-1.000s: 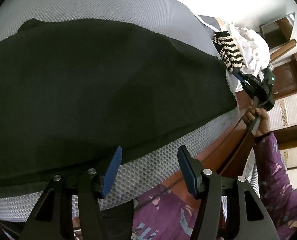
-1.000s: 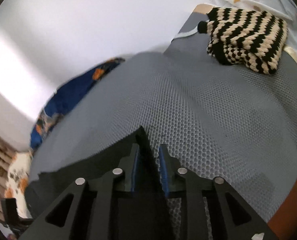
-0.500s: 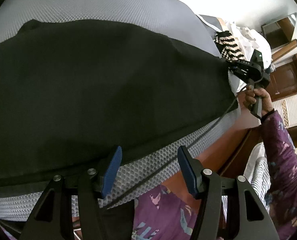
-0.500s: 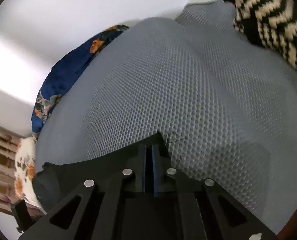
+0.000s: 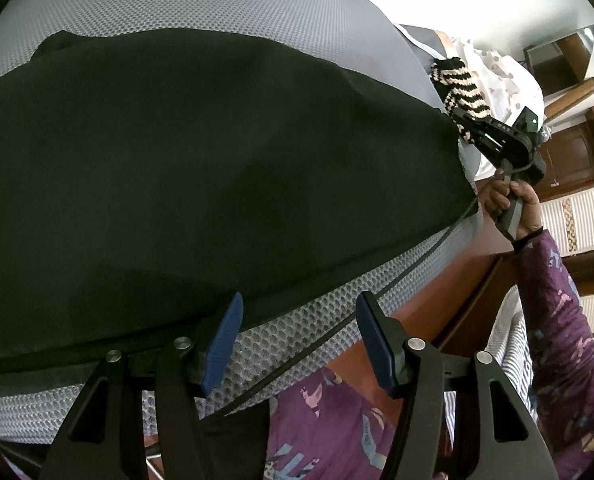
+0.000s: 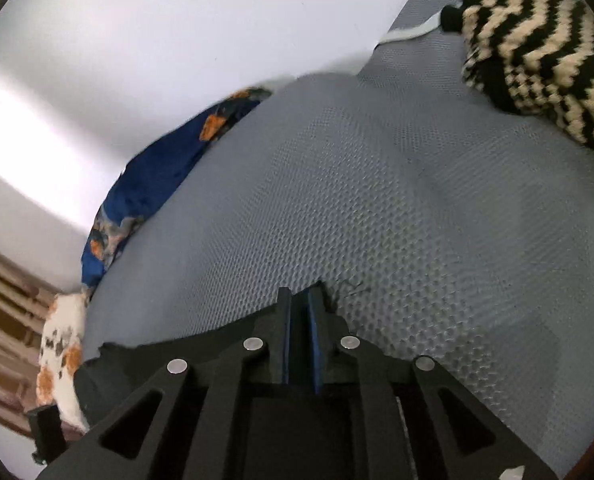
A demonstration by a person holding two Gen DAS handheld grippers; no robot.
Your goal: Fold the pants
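Right wrist: right claw (image 6: 300, 300) seemingly pinching pants (image 6: 265, 322) corner.

A home bedroom. A bed with a grey mesh mattress cover (image 5: 201, 4) and a wooden frame (image 5: 449, 280) is filling both views; a blue floral bedding bundle (image 6: 157, 168) is lying against a plain white wall (image 6: 137, 40), a striped knitted item (image 6: 537, 60) is resting near white linen (image 5: 497, 80), and wooden cupboards (image 5: 577, 152) are standing beyond.

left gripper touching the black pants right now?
Apart. The left wrist view shows the left gripper with jaws open over the grey mesh mattress; the black pants hem lies beyond them.
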